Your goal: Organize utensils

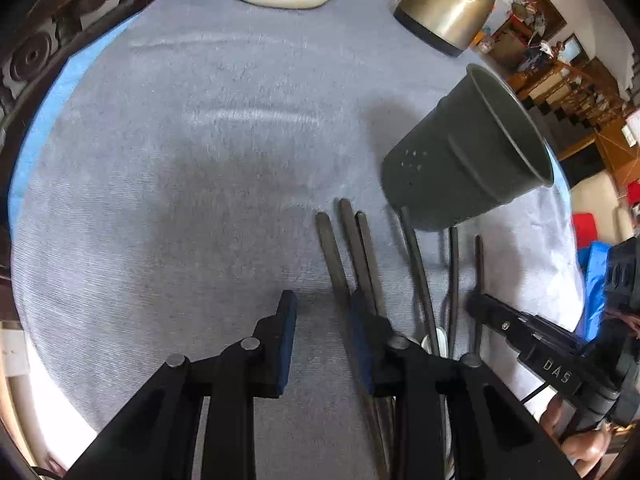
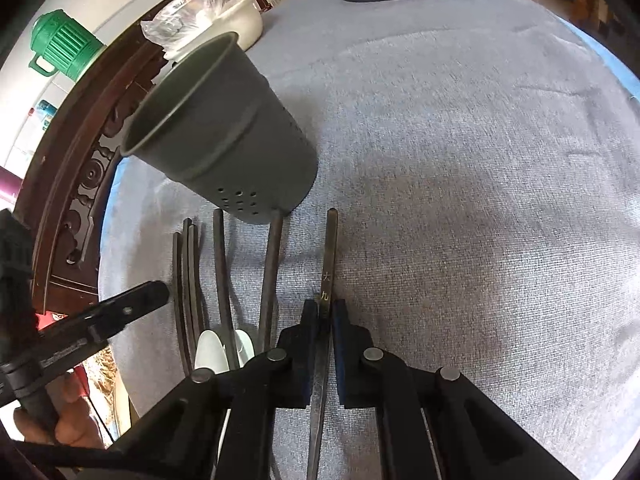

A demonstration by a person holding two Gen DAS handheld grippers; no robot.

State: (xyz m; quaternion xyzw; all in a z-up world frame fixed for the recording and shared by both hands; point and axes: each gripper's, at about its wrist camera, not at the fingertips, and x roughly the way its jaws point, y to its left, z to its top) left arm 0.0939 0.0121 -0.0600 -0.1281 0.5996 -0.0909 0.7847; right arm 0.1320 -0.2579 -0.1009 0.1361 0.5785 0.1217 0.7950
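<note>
right hand-held gripper (image 2: 324, 312) clenched on chopstick (image 2: 330, 248) | left hand-held gripper (image 1: 322, 312) released beside utensils (image 1: 348, 240)

A dark grey-green cup (image 2: 224, 132) dotted with small round holes stands on a pale grey-blue ribbed cloth (image 2: 460, 168). Dark brown chopsticks (image 2: 272, 272), one with gold characters. Black claws (image 2: 323, 320) with blue pads (image 1: 286, 340). Brass-coloured kettle (image 1: 448, 0).

Black hand-held gripper (image 2: 324, 316), blue pads (image 2: 341, 344), silver pivot pins, possibly "DAS" lettering.
</note>
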